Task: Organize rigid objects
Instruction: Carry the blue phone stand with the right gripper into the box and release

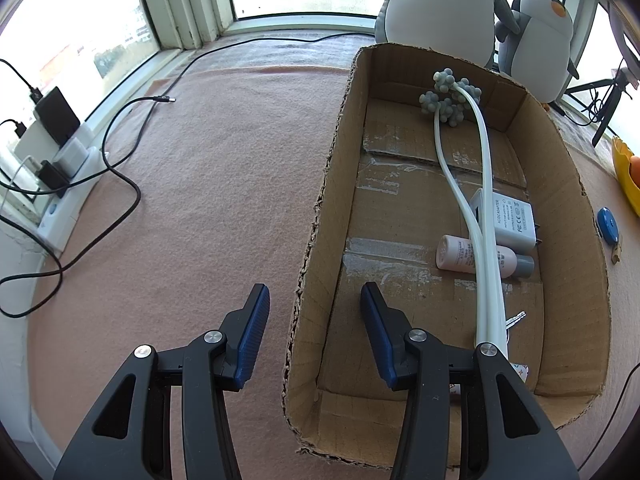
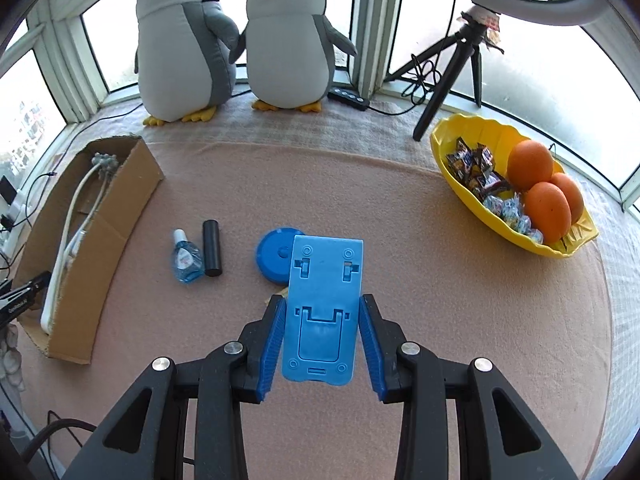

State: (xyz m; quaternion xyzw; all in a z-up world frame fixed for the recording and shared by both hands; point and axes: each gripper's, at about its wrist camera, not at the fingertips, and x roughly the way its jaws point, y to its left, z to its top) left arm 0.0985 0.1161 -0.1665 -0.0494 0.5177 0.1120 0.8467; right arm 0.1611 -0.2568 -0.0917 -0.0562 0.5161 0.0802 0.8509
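Note:
My right gripper (image 2: pixel 322 299) is shut on a flat blue phone stand (image 2: pixel 326 264), held by its long edges above the pink cloth. Beneath it lie a round blue tape measure (image 2: pixel 272 254), a small blue bottle (image 2: pixel 186 260) and a black cylinder (image 2: pixel 212 248). My left gripper (image 1: pixel 313 288) is open, its fingers either side of the left wall of the cardboard box (image 1: pixel 320 240) without pressing on it. The box (image 2: pixel 120 208) holds a white massager with grey balls (image 1: pixel 452 98), a white adapter (image 1: pixel 508 216) and a pink bottle (image 1: pixel 460 254).
Two plush penguins (image 2: pixel 288 40) sit at the window behind the box. A yellow bowl (image 2: pixel 452 168) with oranges and sweets stands on the right, with a tripod (image 2: pixel 444 80) behind it. A power strip (image 1: pixel 68 184) and black cables (image 1: pixel 124 176) lie left of the box.

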